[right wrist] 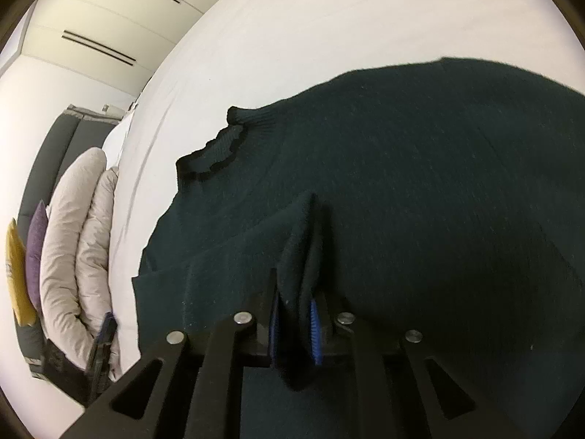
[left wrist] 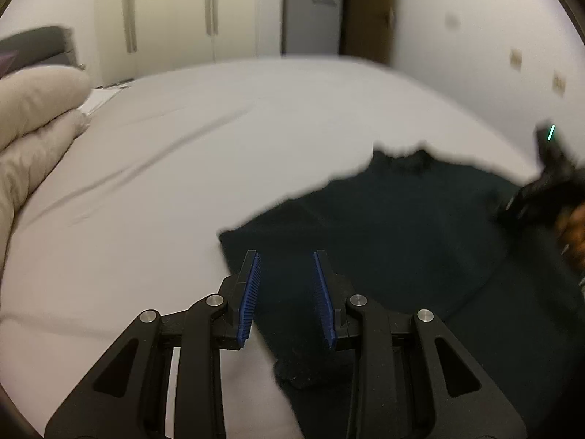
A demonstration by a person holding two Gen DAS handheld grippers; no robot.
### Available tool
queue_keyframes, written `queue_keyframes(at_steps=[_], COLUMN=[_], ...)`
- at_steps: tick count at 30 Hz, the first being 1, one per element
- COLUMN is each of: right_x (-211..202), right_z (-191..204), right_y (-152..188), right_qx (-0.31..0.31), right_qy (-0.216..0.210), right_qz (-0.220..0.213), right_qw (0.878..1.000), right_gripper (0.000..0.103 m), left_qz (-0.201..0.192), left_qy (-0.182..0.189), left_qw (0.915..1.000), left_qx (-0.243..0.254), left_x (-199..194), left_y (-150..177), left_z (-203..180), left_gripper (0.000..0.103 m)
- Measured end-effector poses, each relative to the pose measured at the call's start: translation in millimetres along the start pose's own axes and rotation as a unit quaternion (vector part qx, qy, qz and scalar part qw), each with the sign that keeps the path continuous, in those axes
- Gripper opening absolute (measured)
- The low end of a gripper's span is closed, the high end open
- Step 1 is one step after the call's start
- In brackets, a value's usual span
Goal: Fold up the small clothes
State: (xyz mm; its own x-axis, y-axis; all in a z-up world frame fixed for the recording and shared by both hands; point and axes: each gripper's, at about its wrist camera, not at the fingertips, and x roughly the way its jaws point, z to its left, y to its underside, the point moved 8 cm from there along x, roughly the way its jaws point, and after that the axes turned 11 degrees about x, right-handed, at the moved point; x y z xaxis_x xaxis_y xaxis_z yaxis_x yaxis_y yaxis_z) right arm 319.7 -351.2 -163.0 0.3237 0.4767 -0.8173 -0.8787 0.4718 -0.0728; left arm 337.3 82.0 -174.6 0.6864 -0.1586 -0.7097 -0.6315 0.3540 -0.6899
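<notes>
a dark green sweater (left wrist: pixel 384 226) lies spread on a white bed sheet (left wrist: pixel 182 168), and everything else sits around it. far to the left of the sweater, at the edge of the bed, a beige duvet (left wrist: pixel 33 120) is bunched up, and in the right wrist view a purple cushion (right wrist: pixel 36 248) and a yellow cushion (right wrist: pixel 16 274) stand beyond that duvet. cream wardrobe doors (left wrist: pixel 168 14) rise behind the bed, past the sweater's ruffled collar (right wrist: pixel 223 146).

the left gripper (left wrist: pixel 287 261) hangs over the sweater's near left corner, its blue pads (left wrist: pixel 250 300) parted with a clear gap between them. dark cloth shows in that gap, but the pads do not press on it, so this tool holds nothing.

further right, the right gripper (right wrist: pixel 294 311) is down on the sweater. its jaws stand nearly closed, and a raised fold of the knit runs up between the blue pads (right wrist: pixel 314 329), pinched there. in the left wrist view this tool shows only as a blurred black shape at the sweater's right edge.
</notes>
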Motion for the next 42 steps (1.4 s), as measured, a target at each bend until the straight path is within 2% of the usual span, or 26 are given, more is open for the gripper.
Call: queue_keyframes(at_steps=[2, 4, 7, 8, 13, 16, 20, 21, 22, 23, 24, 25, 27, 30, 32, 34, 35, 36, 38, 40, 42], right_x=[-1.7, -2.4, -2.7, -2.7, 0.1, -1.0, -5.3, -11.4, -22.7, -34.3, -47.2, -58.2, -57.4, -21.6, 11.4, 44.6, 56.5, 64.6, 61.8, 47.4, 31.5], right_z=[-0.2, -0.5, -2.0, -2.8, -3.7, -7.4, -19.0, -20.9, -23.0, -24.8, -24.5, -14.8, 20.4, 75.4, 90.7, 89.5, 82.5, 71.4, 53.0, 26.4, 8.1], right_y=[3.4, 6.3, 4.7, 3.6, -0.3, -7.9, -10.1, -9.6, -10.0, -10.9, -11.4, -8.7, 5.1, 38.7, 52.6, 57.4, 55.9, 51.5, 38.6, 17.4, 3.6], right_qx=[-0.005, -0.006, 0.001, -0.004, -0.008, -0.005, 0.02, 0.021, 0.019, 0.016, 0.016, 0.013, -0.024, -0.093, -0.097, -0.083, -0.072, -0.055, -0.022, 0.021, 0.044], right_qy=[0.005, 0.009, 0.01, 0.018, 0.045, 0.042, 0.013, 0.026, 0.061, 0.098, 0.128, 0.119, 0.051, -0.015, -0.045, -0.067, -0.066, -0.063, -0.094, -0.108, -0.137], right_qz=[0.001, 0.002, -0.007, -0.012, -0.032, -0.048, -0.048, -0.061, -0.09, -0.121, -0.154, -0.18, -0.17, -0.099, -0.05, -0.011, -0.005, -0.006, -0.022, -0.065, -0.087], right_qw=[1.0, 1.0, 1.0, 1.0, 0.998, 0.998, 0.999, 0.998, 0.994, 0.988, 0.98, 0.976, 0.984, 0.991, 0.993, 0.994, 0.995, 0.996, 0.995, 0.992, 0.986], right_gripper=[0.017, 0.017, 0.015, 0.009, 0.008, 0.006, 0.006, 0.007, 0.01, 0.017, 0.017, 0.017, 0.017, 0.017, 0.017, 0.017, 0.017, 0.012, 0.0, 0.0, 0.0], left_qz=[0.049, 0.039, 0.055, 0.054, 0.064, 0.065, 0.058, 0.058, 0.058, 0.058, 0.059, 0.058, 0.058, 0.058, 0.057, 0.057, 0.056, 0.056, 0.056, 0.054, 0.054], left_qy=[-0.002, -0.003, -0.019, -0.024, -0.03, -0.036, -0.045, -0.047, -0.049, -0.051, -0.053, -0.055, -0.058, -0.062, -0.063, -0.062, -0.062, -0.061, -0.062, -0.066, -0.07], left_qw=[0.9987, 0.9991, 0.9978, 0.9975, 0.9967, 0.9964, 0.9962, 0.9961, 0.9959, 0.9957, 0.9955, 0.9954, 0.9953, 0.995, 0.995, 0.9951, 0.9952, 0.9952, 0.9952, 0.9949, 0.9945], left_qx=[0.013, 0.014, 0.032, 0.038, 0.039, 0.042, 0.047, 0.048, 0.05, 0.051, 0.052, 0.052, 0.05, 0.052, 0.052, 0.052, 0.051, 0.051, 0.051, 0.054, 0.057], left_x=[23.4, 26.5, 24.4, 24.1, 22.1, 25.6, 24.6, 24.8, 24.4, 24.4, 25.3, 26.5, 29.0, 29.8, 30.6, 30.9, 30.9, 30.9, 30.8, 30.8, 30.7], left_y=[20.4, 31.9, 28.5, 30.2, 35.5, 41.4, 43.9, 44.2, 44.3, 44.5, 44.2, 43.7, 42.4, 41.9, 41.6, 41.7, 41.7, 41.8, 41.6, 41.7, 41.8], left_z=[-5.1, -3.8, -7.3, -8.8, -9.2, 0.5, 1.1, 0.9, 0.9, 0.6, 0.1, -0.8, -3.2, -4.9, -5.6, -6.0, -6.1, -6.1, -6.7, -8.0, -8.6], left_gripper=[0.028, 0.028, 0.028, 0.028, 0.028, 0.028, 0.028, 0.028, 0.028, 0.028, 0.028, 0.028, 0.028, 0.028, 0.028, 0.028, 0.028, 0.028, 0.028, 0.028, 0.028])
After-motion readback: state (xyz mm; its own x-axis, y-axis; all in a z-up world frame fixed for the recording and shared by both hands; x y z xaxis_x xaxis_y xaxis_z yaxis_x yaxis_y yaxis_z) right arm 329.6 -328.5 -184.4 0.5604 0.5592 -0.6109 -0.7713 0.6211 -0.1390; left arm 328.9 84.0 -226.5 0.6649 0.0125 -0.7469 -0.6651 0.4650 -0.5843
